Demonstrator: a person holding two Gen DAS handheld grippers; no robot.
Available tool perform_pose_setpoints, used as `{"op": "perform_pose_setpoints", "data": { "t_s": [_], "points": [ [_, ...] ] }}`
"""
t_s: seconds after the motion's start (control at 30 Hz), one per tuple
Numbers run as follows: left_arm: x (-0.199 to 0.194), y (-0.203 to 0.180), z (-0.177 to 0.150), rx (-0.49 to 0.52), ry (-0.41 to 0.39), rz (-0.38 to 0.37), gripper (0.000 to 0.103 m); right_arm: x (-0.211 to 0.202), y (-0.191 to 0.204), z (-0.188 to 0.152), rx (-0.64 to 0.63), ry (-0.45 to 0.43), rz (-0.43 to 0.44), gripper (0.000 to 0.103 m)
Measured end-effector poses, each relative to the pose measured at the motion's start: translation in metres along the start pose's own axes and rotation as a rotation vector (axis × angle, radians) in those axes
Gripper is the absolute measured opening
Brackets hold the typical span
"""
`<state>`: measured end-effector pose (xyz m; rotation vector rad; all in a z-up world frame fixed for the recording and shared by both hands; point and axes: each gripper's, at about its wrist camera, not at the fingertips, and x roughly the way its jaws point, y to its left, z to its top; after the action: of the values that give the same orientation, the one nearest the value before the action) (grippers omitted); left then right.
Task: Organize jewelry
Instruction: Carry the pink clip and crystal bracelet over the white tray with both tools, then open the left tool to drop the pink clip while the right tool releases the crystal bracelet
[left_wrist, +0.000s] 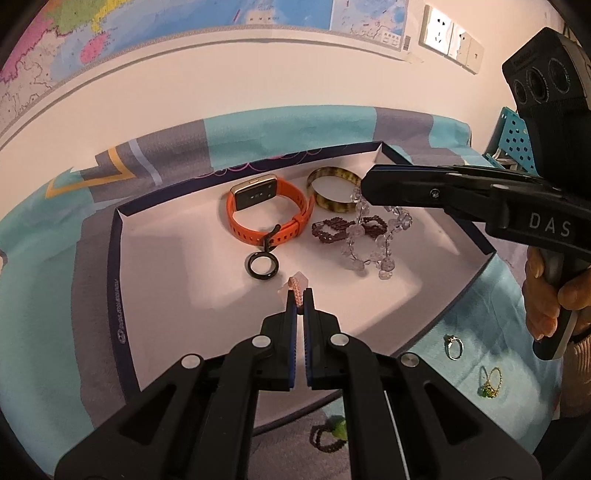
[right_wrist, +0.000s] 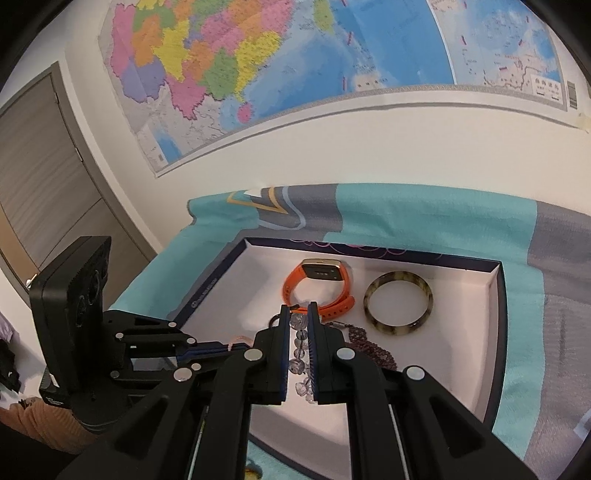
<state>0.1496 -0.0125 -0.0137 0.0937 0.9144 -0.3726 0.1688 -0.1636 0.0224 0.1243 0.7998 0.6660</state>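
Observation:
A white tray (left_wrist: 155, 266) with a dark rim lies on a teal and grey cloth. In it are an orange watch (left_wrist: 266, 206), a tortoiseshell bangle (left_wrist: 332, 190), a dark red bead bracelet (left_wrist: 332, 229) and a black ring (left_wrist: 261, 265). My left gripper (left_wrist: 300, 295) is shut on a pink braided ring (left_wrist: 295, 291) just above the tray floor. My right gripper (right_wrist: 298, 314) is shut on a clear crystal bead bracelet (right_wrist: 299, 343), which hangs over the tray's right part (left_wrist: 373, 240).
On the cloth outside the tray lie a silver ring (left_wrist: 453, 346), a gold ring with a green stone (left_wrist: 489, 384) and a dark bead bracelet with a green charm (left_wrist: 330, 437). A wall with a map stands behind. A door (right_wrist: 40, 177) is at the left.

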Motion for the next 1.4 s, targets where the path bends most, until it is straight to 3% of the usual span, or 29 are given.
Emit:
{"op": "perform_pose_setpoints", "data": {
  "t_s": [0.8,0.9,0.97,1.23,1.33,1.4],
  "points": [
    [0.022,0.001,0.006,-0.015,0.048,0.009,0.008,0.017,-0.029,-0.004,0.061,0.036,-0.075,0.008],
    [0.021,0.001,0.005,-0.019,0.044,0.008,0.011,0.016,-0.03,-0.004,0.063,0.035,-0.08,0.011],
    [0.02,0.001,0.005,-0.019,0.036,0.016,0.021,0.016,-0.031,-0.004,0.066,0.032,-0.082,0.011],
    [0.005,0.003,0.001,-0.034,0.0,0.039,0.029,0.01,-0.032,-0.006,0.064,0.026,-0.1,0.013],
    [-0.004,0.002,-0.002,-0.035,-0.024,0.057,0.035,0.009,-0.034,-0.008,0.064,0.031,-0.126,0.023],
    [-0.011,0.003,-0.003,-0.038,-0.04,0.062,0.037,0.006,-0.035,-0.009,0.063,0.027,-0.13,0.024]
  ]
}}
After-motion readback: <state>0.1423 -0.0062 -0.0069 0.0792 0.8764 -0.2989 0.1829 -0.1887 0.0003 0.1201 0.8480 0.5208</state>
